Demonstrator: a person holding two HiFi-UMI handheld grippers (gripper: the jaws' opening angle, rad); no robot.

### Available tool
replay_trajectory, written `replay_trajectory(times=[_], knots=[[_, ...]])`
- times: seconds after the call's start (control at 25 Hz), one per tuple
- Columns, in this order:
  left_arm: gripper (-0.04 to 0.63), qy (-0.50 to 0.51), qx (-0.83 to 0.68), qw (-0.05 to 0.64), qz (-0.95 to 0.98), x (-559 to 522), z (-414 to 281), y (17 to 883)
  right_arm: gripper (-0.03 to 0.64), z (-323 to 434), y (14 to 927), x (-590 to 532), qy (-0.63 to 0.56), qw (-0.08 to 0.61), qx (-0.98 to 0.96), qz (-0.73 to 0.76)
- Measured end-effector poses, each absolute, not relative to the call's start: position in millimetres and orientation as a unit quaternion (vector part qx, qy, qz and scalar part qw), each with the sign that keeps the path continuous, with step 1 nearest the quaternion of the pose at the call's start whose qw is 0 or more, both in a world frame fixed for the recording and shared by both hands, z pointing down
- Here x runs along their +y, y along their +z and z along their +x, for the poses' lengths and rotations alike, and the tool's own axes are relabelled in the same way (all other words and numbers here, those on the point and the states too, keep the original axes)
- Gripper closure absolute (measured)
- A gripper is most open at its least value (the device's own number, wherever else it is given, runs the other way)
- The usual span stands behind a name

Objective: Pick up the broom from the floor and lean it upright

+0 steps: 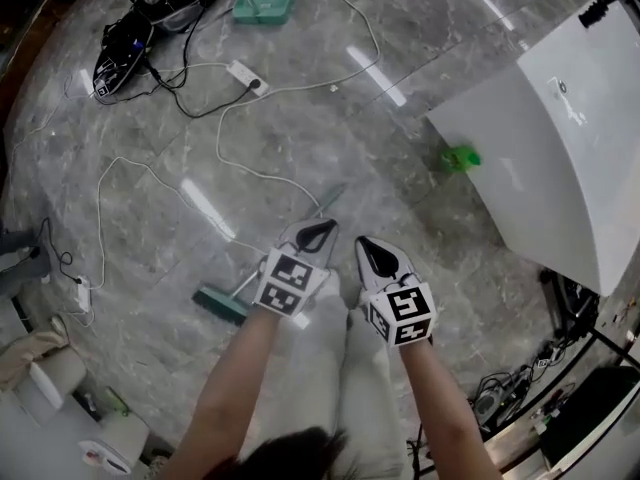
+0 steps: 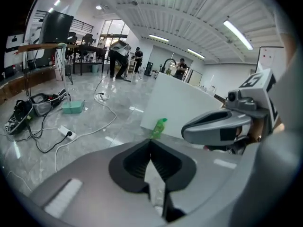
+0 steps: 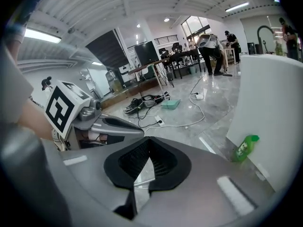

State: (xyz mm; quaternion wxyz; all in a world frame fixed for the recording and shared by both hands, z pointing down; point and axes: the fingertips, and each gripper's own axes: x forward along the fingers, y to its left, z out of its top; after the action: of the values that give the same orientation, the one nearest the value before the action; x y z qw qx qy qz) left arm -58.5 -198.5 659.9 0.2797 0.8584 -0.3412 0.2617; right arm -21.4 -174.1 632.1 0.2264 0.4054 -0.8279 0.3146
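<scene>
The broom lies flat on the grey marble floor. Its green head (image 1: pixel 220 304) is at the lower left and its thin handle (image 1: pixel 330 200) runs up to the right, partly hidden under my left gripper. Both grippers hang side by side above the floor. My left gripper (image 1: pixel 320 231) is over the handle's middle, with its jaws shut and nothing between them (image 2: pixel 151 143). Just right of the handle is my right gripper (image 1: pixel 368 248), and its jaws also meet on nothing (image 3: pixel 149 143). Each gripper shows in the other's view.
A large white block (image 1: pixel 570 138) stands at the right with a green bottle (image 1: pixel 460 157) at its foot. White cables and a power strip (image 1: pixel 247 76) trail across the floor. A black bag (image 1: pixel 125 48) and a green box (image 1: pixel 264 5) lie far off. People stand in the distance.
</scene>
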Motion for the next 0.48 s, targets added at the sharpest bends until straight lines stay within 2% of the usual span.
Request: replay_trajectory(times=[0.48], knots=[[0.513,0.376,-0.316,0.269,0.828,-191,-56,820,0.615,-11,762,-159,0.33,0.3,-0.815,0.369]])
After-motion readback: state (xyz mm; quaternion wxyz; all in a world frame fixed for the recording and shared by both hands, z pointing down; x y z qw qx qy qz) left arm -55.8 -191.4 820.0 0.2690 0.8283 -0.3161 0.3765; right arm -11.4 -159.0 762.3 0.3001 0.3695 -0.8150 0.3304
